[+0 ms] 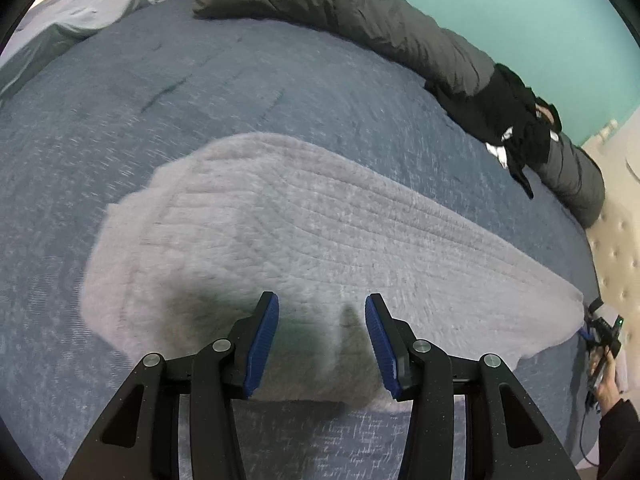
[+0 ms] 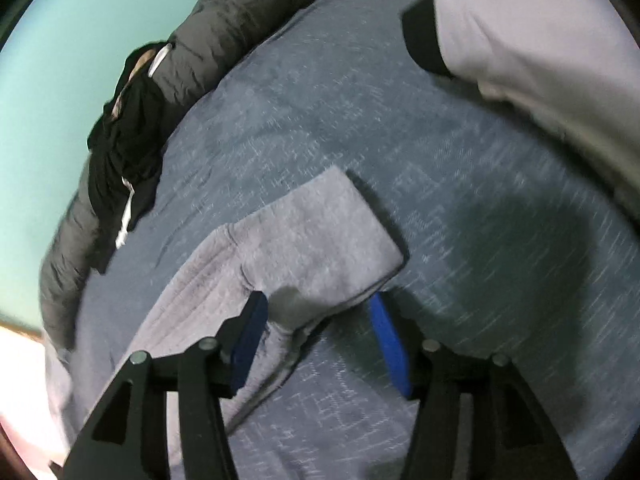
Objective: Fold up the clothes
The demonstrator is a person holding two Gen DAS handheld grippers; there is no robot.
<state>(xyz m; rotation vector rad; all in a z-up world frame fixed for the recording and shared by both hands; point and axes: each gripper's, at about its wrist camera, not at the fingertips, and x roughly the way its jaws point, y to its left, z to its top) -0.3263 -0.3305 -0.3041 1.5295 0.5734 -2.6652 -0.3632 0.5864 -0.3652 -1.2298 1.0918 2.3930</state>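
Observation:
A light grey ribbed knit garment lies flat on the blue bedspread, stretched from lower left to the right. My left gripper is open just above its near edge, with nothing between the blue pads. In the right wrist view the same garment shows a folded corner. My right gripper is open, its jaws standing either side of that corner's lower edge, not closed on it. The right gripper also shows far right in the left wrist view.
A dark grey rolled duvet runs along the far edge of the bed by a teal wall. A black garment pile lies on it, also in the right wrist view. A padded cream headboard stands right. A grey sleeve crosses the top right.

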